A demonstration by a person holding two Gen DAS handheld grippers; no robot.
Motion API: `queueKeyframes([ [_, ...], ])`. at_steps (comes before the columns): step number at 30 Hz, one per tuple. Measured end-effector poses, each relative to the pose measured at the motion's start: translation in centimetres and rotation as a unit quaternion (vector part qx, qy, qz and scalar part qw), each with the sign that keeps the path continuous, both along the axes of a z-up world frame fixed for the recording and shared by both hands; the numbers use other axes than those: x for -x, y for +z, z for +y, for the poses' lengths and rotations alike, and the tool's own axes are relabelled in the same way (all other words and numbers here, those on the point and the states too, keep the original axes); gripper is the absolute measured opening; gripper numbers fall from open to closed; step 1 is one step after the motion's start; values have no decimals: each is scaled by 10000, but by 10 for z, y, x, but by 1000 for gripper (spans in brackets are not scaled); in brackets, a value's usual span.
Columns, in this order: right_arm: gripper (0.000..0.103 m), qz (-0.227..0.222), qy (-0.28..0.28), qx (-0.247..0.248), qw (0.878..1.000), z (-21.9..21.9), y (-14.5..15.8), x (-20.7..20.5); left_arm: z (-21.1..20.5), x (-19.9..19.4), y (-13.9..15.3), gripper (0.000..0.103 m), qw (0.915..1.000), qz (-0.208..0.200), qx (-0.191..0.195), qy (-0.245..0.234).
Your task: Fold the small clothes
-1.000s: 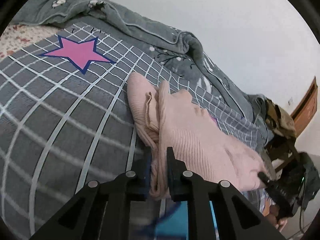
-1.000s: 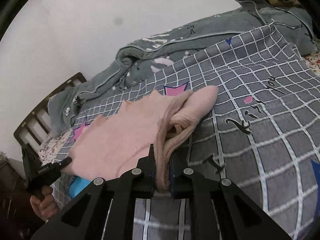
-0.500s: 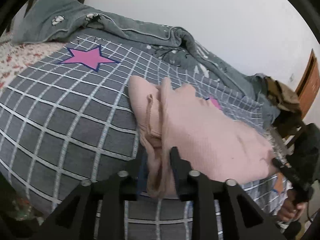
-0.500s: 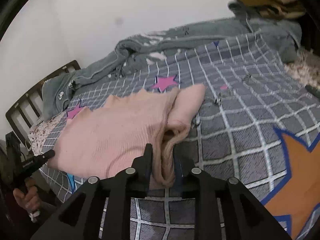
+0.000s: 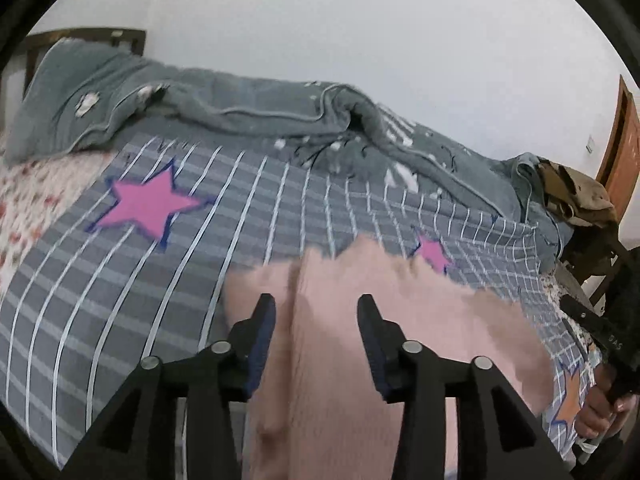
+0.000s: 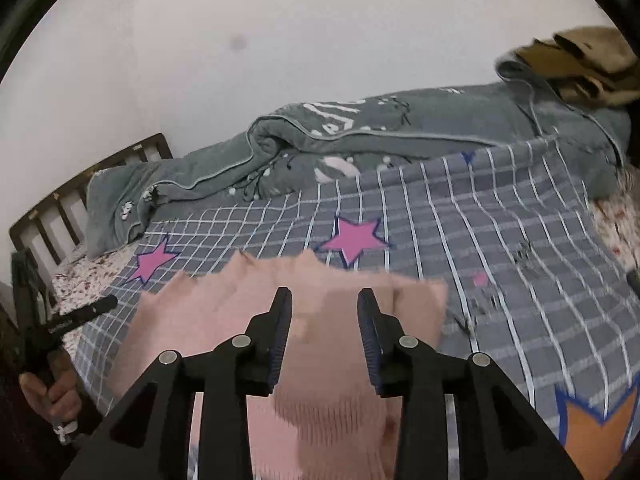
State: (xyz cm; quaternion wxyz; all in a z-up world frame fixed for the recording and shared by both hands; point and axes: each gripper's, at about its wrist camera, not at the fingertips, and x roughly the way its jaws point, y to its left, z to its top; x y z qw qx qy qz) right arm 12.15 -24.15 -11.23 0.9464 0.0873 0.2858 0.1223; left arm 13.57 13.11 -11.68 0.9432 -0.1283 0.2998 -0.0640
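A soft pink knitted top [image 5: 400, 344] lies flat on the bed, on a grey bed cover with white check lines [image 5: 240, 232]. The top sits near the front edge of the bed. Its far edge looks bumpy, like little points. The picture of it is blurry, so the folds are hard to make out.

The left gripper [image 5: 316, 320] is black with two fingers. Its jaws are opening. The pink top shows in the gap between them, but the pads do not press on it, so the cloth is let go.

The right gripper [image 6: 324, 312] is black too. Its jaws are also opening. The pink top is seen between them, and the pads do not squeeze it.

Pink stars [image 5: 148, 204] with dark blue edges are printed on the cover. An orange star [image 6: 596, 432] shows near the front corner in the right view. A thick grey-green blanket [image 6: 360, 136] is bunched up along the white wall [image 5: 360, 20]. A brown cloth [image 6: 588, 60] sits on one end of it. A dark wooden bed frame with slats [image 6: 60, 208] stands at the other end.

A hand [image 6: 56, 396] holds the handle of the other gripper at the left side of the right view.
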Motion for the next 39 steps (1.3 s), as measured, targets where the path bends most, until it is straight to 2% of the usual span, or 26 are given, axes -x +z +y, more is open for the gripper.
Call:
queueKeyframes([
  [2,34,-18,0,128,9999,8,6,-17,-7,-17,8,42,9999,-62,-109,-31],
  [5,37,-35,32,187,9998,16,11,-40,-17,-40,13,51,9996,-115,-209,-129],
  [7,39,-23,18,251,9997,18,8,-51,-24,-53,12,51,9992,-107,-353,-168],
  [12,40,314,-121,375,9987,7,-29,-68,-29,-76,-12,51,9977,99,-657,-167],
  [16,40,789,-358,237,9960,-16,-56,-84,-24,-89,-38,50,9976,499,-434,-219],
  [21,40,1128,-180,-62,9934,-23,-68,-97,-21,-93,-42,50,9974,525,-400,-275],
  [23,40,1268,-29,190,9917,-12,-71,-102,-20,-96,-47,50,9969,629,-241,-415],
  [27,40,1377,-116,682,9881,6,-85,-109,-23,-107,-59,49,9943,912,-294,-477],
  [28,39,1407,-137,749,9871,9,-89,-111,-24,-108,-61,47,9940,942,-277,-484],
  [29,33,1414,-122,810,9866,11,-90,-113,-24,-108,-62,35,9938,966,-292,-461],
  [30,22,1416,-84,892,9859,15,-91,-114,-24,-109,-63,19,9938,973,-304,-432],
  [32,6,1310,-63,1108,9852,22,-89,-112,-21,-108,-63,7,9944,948,-216,-420],
  [35,5,919,36,1229,9882,30,-75,-103,-10,-102,-54,7,9971,693,-30,-308],
  [39,5,360,142,897,9952,30,-49,-94,2,-96,-43,7,9988,447,26,-201],
])
